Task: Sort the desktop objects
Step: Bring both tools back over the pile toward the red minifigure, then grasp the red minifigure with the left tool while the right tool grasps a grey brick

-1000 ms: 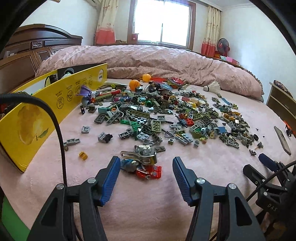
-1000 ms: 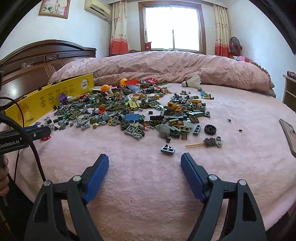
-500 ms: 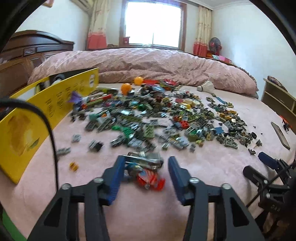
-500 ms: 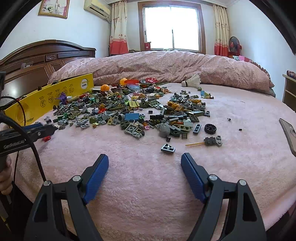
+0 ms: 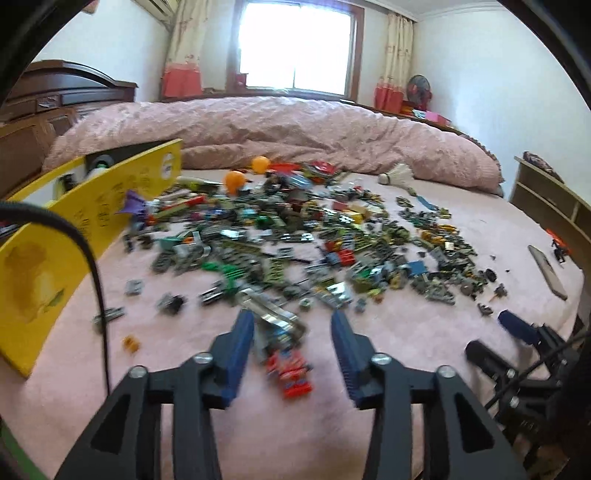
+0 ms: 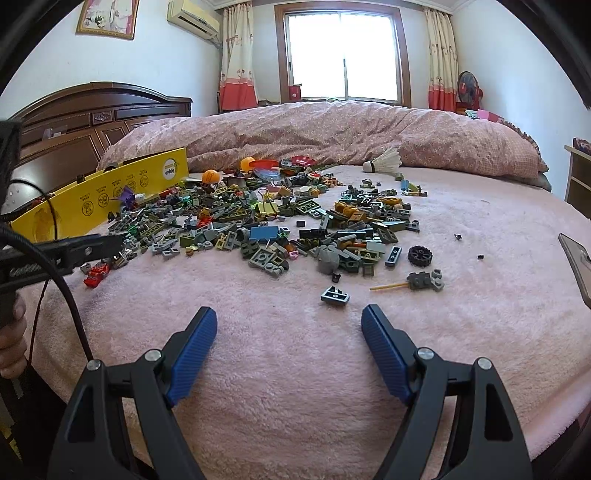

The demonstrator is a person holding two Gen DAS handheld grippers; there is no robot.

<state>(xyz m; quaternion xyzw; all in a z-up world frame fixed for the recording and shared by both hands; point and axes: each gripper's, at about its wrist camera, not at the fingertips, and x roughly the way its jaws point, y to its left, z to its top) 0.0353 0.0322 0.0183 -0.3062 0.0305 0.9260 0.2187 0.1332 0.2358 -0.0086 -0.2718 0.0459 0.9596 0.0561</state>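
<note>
On the pink bed (image 6: 295, 369), the left tongs (image 5: 291, 343) are opening around a metal clip (image 5: 273, 314) and red brick (image 5: 291, 373). Right of them, the right tongs (image 6: 288, 343) gape empty before the brick pile (image 6: 277, 221).

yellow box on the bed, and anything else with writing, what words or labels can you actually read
"Apple": in a white oval at the far end of the yellow box, letters turned on their side.
Round icons with small captions along the same box panel: too small to read.
White lettering on the left gripper's body: blurred, unreadable.
Framed picture on the wall: no legible text.
</note>
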